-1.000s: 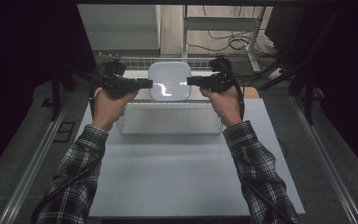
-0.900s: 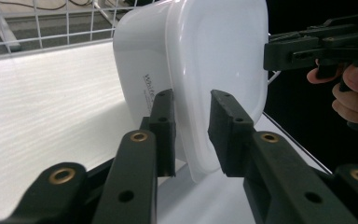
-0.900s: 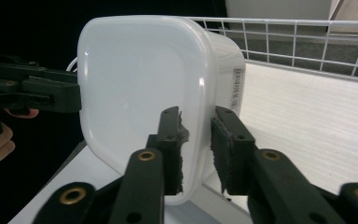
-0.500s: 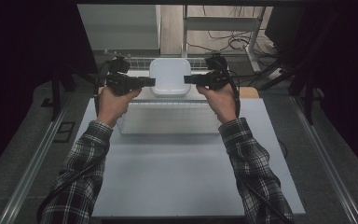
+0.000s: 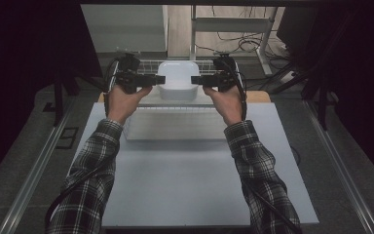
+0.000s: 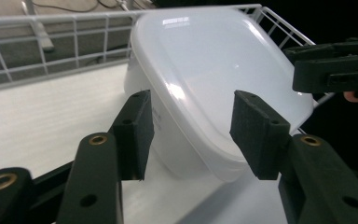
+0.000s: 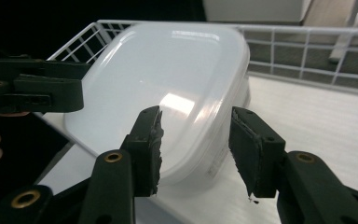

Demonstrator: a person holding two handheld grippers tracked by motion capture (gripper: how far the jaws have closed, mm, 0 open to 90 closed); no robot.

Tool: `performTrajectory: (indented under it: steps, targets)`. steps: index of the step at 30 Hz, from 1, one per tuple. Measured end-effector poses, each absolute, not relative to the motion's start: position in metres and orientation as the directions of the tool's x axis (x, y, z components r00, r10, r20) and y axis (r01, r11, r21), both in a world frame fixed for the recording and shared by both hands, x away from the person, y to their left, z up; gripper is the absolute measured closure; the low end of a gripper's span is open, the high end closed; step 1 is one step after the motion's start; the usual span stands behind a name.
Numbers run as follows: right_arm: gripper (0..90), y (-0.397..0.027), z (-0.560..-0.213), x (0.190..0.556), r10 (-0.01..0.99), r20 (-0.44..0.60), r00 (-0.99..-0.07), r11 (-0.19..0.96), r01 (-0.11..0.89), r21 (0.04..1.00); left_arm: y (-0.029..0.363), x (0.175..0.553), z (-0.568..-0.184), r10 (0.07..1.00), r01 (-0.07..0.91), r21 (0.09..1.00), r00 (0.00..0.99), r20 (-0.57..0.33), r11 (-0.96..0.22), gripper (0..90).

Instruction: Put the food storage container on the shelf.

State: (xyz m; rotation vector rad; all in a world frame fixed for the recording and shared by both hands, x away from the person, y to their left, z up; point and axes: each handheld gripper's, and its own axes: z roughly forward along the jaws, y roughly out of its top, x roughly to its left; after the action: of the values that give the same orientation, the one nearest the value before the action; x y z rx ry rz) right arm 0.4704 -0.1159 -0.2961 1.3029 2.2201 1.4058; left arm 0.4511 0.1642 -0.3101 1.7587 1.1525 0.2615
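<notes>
**Both grippers just let go of the tub**

Left gripper [image 6: 189, 135] and right gripper [image 7: 196, 149] have just been opening; pads now stand off the rim, nothing pinched. The white lidded container [image 5: 177, 80] sits on the rack shelf [image 6: 51, 121] by the wire railing [image 6: 37, 42]. Looks light, stiffish, glossy, probably slippery, so grab the lid's lip on opposite sides.

Looks like a lab or test room set up for recording, not a home. Pale tabletop [image 5: 195, 175] on a grey floor, flanked by metal rails [image 5: 34, 180] running along both sides. Loose cables [image 5: 233, 41] trailing over the wooden floor at the back, beside the white metal legs of a desk frame [image 5: 263, 53]. Dark equipment and stands [image 5: 316, 63] crowding the right edge, black surroundings on the left. White wire rack [image 6: 51, 42] at the tabletop's far end.
</notes>
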Motion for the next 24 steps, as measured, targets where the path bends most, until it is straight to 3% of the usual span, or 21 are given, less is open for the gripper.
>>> performTrajectory:
  steps: [4, 7, 14, 19, 24]
  targets:
    - [52.7, -0.111, -0.296, 0.473, 0.797, 0.208, -0.567, 0.164, 0.534, 0.83, 0.162, 0.456, -0.313, 0.801, 0.57, 0.82, 0.516, -0.304, -0.056, 42.6]
    - [50.7, -0.109, -0.296, 0.473, 0.803, 0.184, -0.566, 0.172, 0.517, 0.839, 0.159, 0.453, -0.311, 0.823, 0.543, 0.835, 0.511, -0.249, -0.084, 38.6]
    - [26.7, -0.113, -0.297, 0.466, 0.766, 0.168, -0.621, 0.188, 0.466, 0.865, 0.159, 0.442, -0.303, 0.771, 0.508, 0.857, 0.579, -0.264, -0.088, 22.2]
    - [10.7, -0.115, -0.301, 0.456, 0.755, 0.12, -0.645, 0.224, 0.426, 0.877, 0.154, 0.426, -0.303, 0.748, 0.46, 0.876, 0.63, -0.208, -0.143, 13.4]
    - [5.0, -0.116, -0.306, 0.446, 0.742, 0.07, -0.667, 0.272, 0.394, 0.878, 0.149, 0.414, -0.308, 0.727, 0.394, 0.895, 0.674, -0.127, -0.209, 5.8]
